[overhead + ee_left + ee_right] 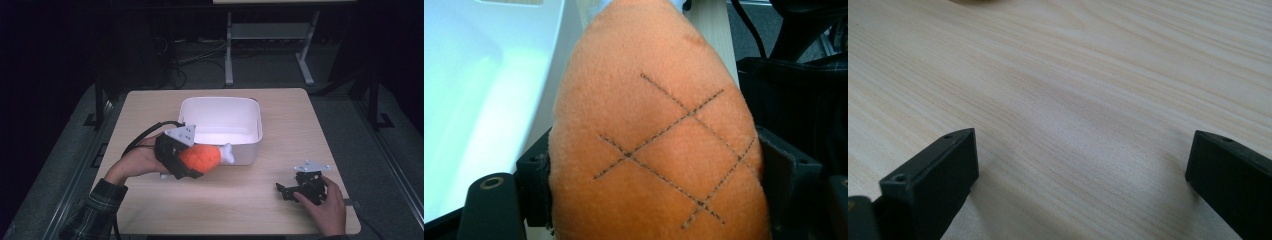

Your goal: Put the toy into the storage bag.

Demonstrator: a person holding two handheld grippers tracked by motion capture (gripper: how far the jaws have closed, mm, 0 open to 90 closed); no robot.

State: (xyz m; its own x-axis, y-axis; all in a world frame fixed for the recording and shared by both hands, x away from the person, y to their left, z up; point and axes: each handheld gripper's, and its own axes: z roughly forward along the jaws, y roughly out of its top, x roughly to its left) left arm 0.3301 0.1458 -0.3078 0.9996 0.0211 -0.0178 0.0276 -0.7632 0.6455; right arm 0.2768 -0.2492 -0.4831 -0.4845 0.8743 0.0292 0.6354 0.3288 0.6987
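**Desk:** Where is the toy, and what has hold of it?

**Photographer:** The plush drumstick [202, 157], orange with a white bone end, sits clamped in the left gripper [192, 167], just in front of the white tub's [250, 150] front wall, left of the table's [150, 105] middle. The bone end points right and lies against, or just beside, the tub's front wall; contact cannot be judged from above. In the left gripper view the drumstick [656, 135] bulges between the two black jaws, which press into its sides, its stitched criss-cross lines facing the camera, the tub's [484, 100] pale wall to its left.

**Desk:** Is the toy on the table?

**Photographer:** It cannot be told whether it rests there or hangs just clear. The left hand [137, 162] comes in from the table's left edge.

**Desk:** And the other tool?

**Photographer:** The right gripper [287, 191] lies low near the table's front right corner, well apart from toy and tub, under the right hand [325, 205]. In the right gripper view its jaws stand wide apart over bare wood grain [1073, 90], nothing between them.
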